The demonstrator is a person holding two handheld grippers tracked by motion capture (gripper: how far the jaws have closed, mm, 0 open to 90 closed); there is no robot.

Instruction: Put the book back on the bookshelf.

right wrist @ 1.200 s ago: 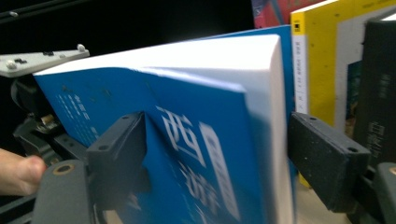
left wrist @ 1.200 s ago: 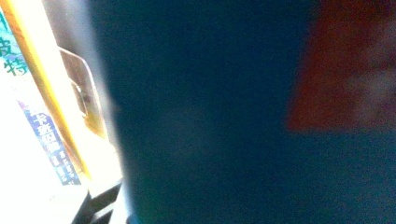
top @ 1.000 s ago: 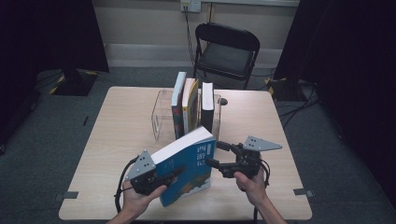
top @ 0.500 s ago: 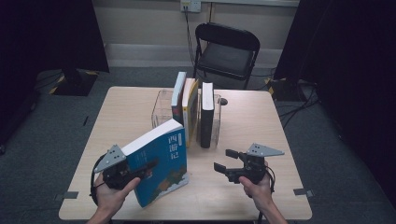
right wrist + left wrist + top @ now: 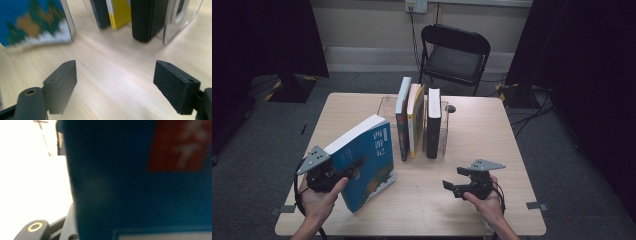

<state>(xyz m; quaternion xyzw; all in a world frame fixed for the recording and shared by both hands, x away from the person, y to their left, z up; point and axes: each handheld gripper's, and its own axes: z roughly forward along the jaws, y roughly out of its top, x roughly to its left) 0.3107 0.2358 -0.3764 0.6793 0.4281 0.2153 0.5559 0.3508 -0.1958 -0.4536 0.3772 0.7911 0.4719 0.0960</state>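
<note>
1. Blue book [image 5: 362,162] was held tilted at the near left of the table [image 5: 492,145], its lower corner at or just above the tabletop; contact could not be confirmed. The left gripper [image 5: 354,167] was clamped across its cover. In the left gripper view the cover [image 5: 140,182] stood hard against the lens and out of focus, so the depth of the bite could not be judged.

2. Risk one: the book was large against the jaws and held from one side only. It could pivot or slide out of the grip and land flat if the bite was shallow or the hand turned sharply.

3. Right gripper [image 5: 455,181] sat low over the table at the near right, jaws spread wide with nothing between them; the right gripper view showed bare wood between its pads [image 5: 63,82]. It was well apart from the blue book and gave it no support.

4. Farther off, three upright books [image 5: 417,122] stood in a clear holder [image 5: 444,127] at mid-table, the two left volumes leaning together and the dark one just beside them.

5. Risk two: were the blue book brought toward that row, its edge could catch the leaning volumes or the clear wall and topple them or shift the holder.

6. A folding chair [image 5: 454,55] stood beyond the far edge, clear of the work.
</note>
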